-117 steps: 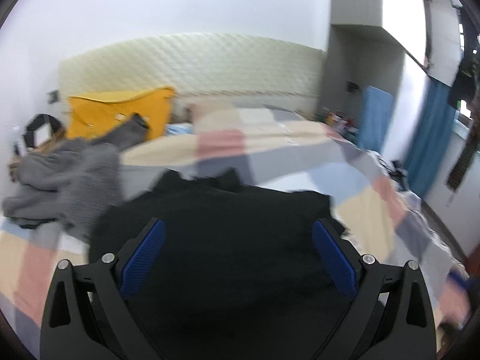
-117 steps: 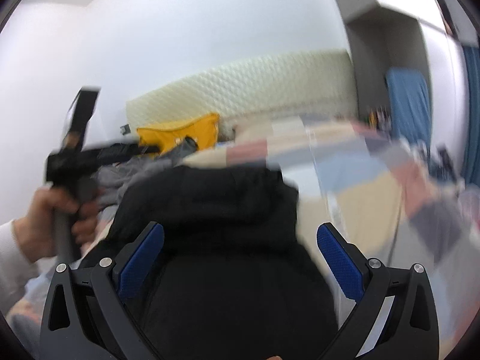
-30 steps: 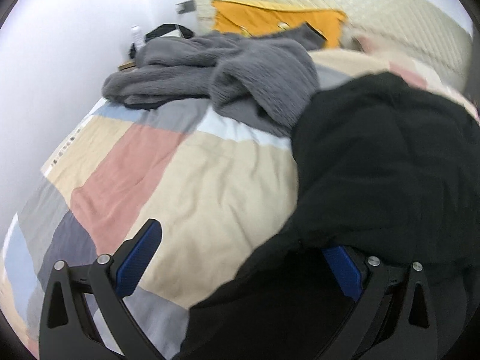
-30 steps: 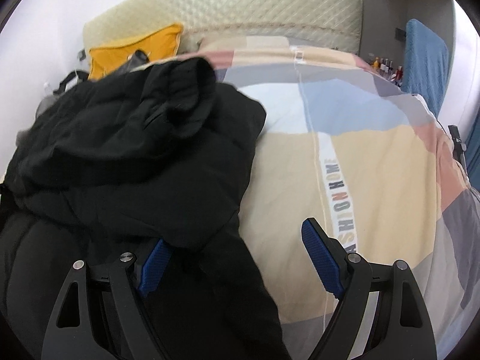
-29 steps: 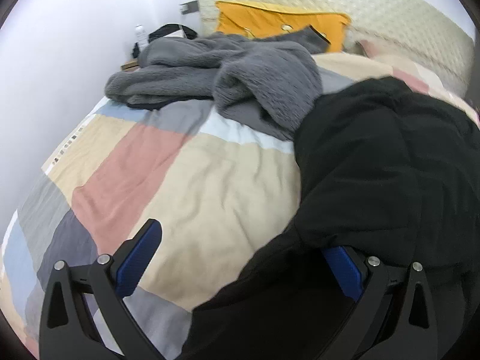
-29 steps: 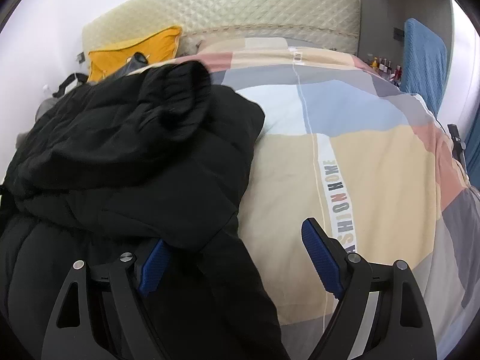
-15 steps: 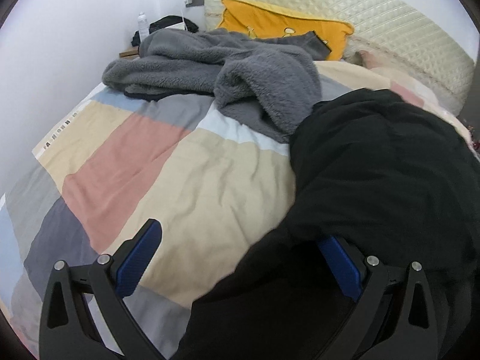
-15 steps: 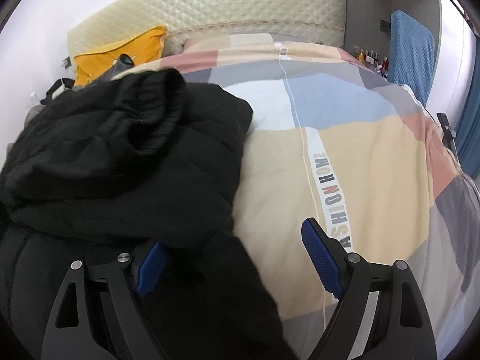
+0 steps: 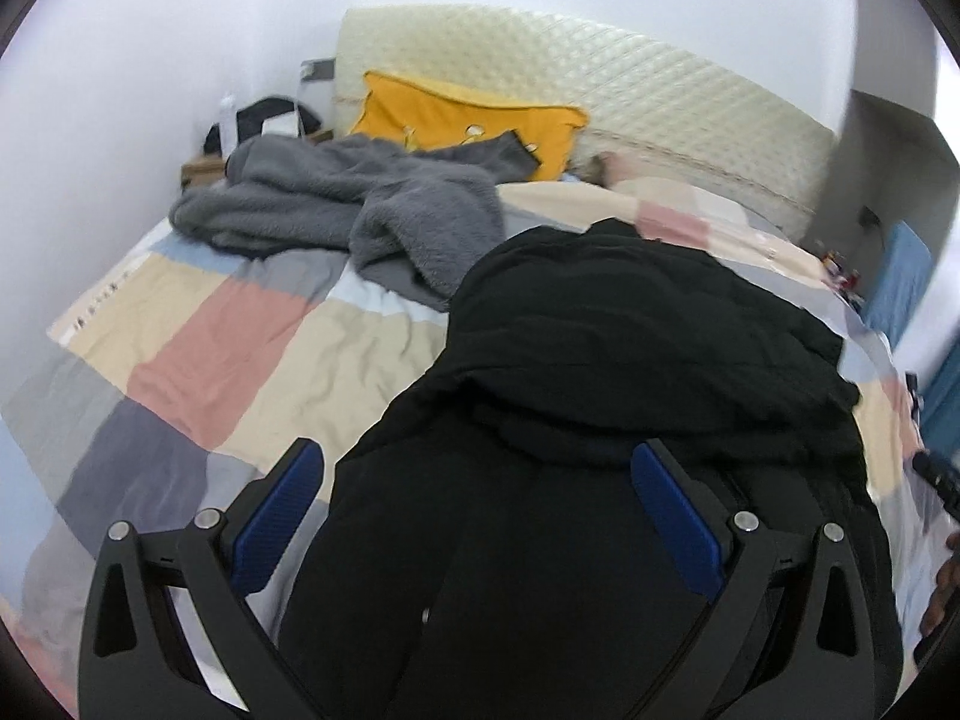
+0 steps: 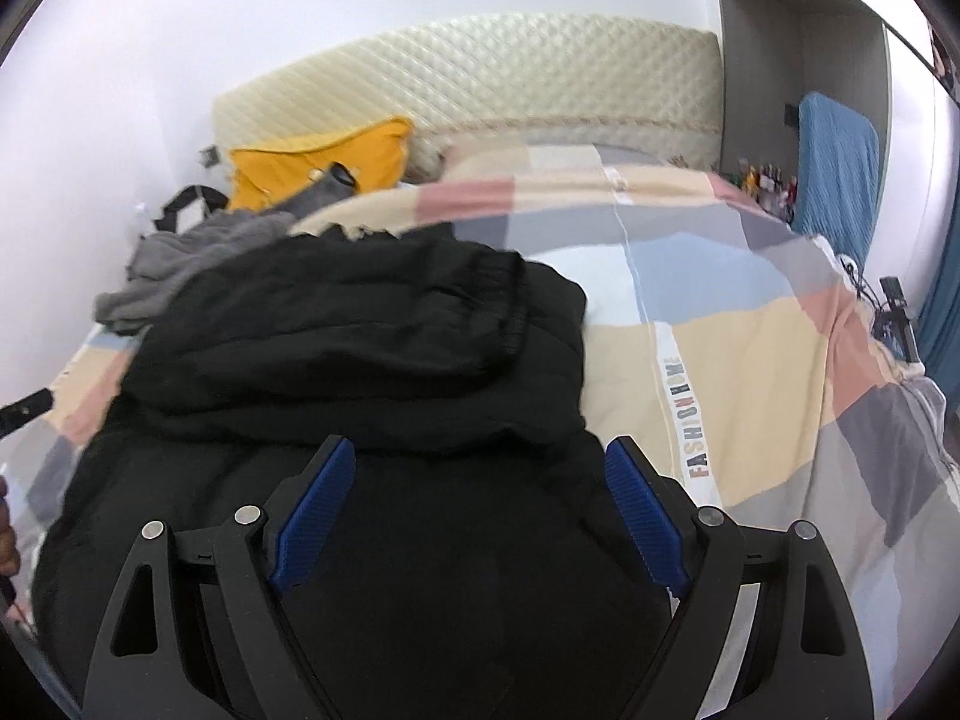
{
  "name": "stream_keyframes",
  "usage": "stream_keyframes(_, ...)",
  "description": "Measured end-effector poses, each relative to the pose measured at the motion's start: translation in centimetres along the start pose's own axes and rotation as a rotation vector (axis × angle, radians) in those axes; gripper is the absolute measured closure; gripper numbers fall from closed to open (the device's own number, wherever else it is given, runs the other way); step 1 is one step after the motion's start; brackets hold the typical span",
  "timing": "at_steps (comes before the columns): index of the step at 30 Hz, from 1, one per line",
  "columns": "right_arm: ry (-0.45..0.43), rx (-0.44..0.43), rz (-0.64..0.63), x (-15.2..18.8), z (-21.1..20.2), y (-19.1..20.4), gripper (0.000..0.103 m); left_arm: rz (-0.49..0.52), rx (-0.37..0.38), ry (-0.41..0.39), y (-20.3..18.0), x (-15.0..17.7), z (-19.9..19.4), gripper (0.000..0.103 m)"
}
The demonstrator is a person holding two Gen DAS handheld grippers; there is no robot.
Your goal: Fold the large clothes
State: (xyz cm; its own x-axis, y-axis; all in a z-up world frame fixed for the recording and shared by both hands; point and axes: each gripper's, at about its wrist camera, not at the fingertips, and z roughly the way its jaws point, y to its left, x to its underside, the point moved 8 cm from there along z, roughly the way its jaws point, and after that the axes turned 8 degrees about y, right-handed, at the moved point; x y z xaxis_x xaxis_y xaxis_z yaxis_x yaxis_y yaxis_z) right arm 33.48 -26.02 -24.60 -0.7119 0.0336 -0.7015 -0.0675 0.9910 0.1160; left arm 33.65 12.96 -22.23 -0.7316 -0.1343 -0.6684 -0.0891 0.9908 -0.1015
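A large black padded jacket (image 9: 630,360) lies bunched on the patchwork bed, its upper part folded back over the lower. It fills the lower middle of the right wrist view (image 10: 360,348) too. My left gripper (image 9: 480,516) is open above the jacket's near part, both blue pads clear of the cloth. My right gripper (image 10: 480,510) is open above the jacket's near right part, with nothing between the pads.
A grey fleece garment (image 9: 372,210) lies heaped at the bed's far left, by a yellow pillow (image 9: 468,120) and the quilted headboard (image 9: 660,96). The checked duvet (image 10: 750,348) spreads to the right. A blue chair (image 10: 837,162) stands by the far wall.
Both grippers have lifted and swung inward over the jacket. The cloth that covered the left gripper's right pad and the right gripper's left pad has dropped away; both pads now show bare.
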Motion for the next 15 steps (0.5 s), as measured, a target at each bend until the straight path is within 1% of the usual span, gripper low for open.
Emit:
stream_keyframes(4,-0.035,-0.026,0.024,1.0,-3.4,1.0,0.019,0.019,0.022,-0.018,-0.3,0.8,-2.8,0.001)
stream_keyframes(7,-0.039,-0.050,0.049,2.5,-5.4,1.5,0.019,0.014,0.046,-0.025,-0.1,1.5,-5.2,0.001)
stream_keyframes(9,-0.036,-0.054,0.043,3.6,-6.4,2.0,0.019,0.014,0.061,-0.046,0.1,1.8,-7.2,0.001)
stream_keyframes(11,-0.050,-0.038,0.012,4.2,-7.5,2.4,0.019,0.015,0.066,-0.063,0.3,1.8,-8.8,0.001)
stream_keyframes(13,-0.073,-0.030,-0.014,4.6,-8.7,2.9,0.019,0.004,0.037,-0.107,1.2,1.5,-10.8,0.001)
stream_keyframes(15,-0.089,-0.054,-0.001,4.6,-9.4,2.8,0.019,-0.005,0.014,-0.136,2.5,0.9,-12.6,0.001)
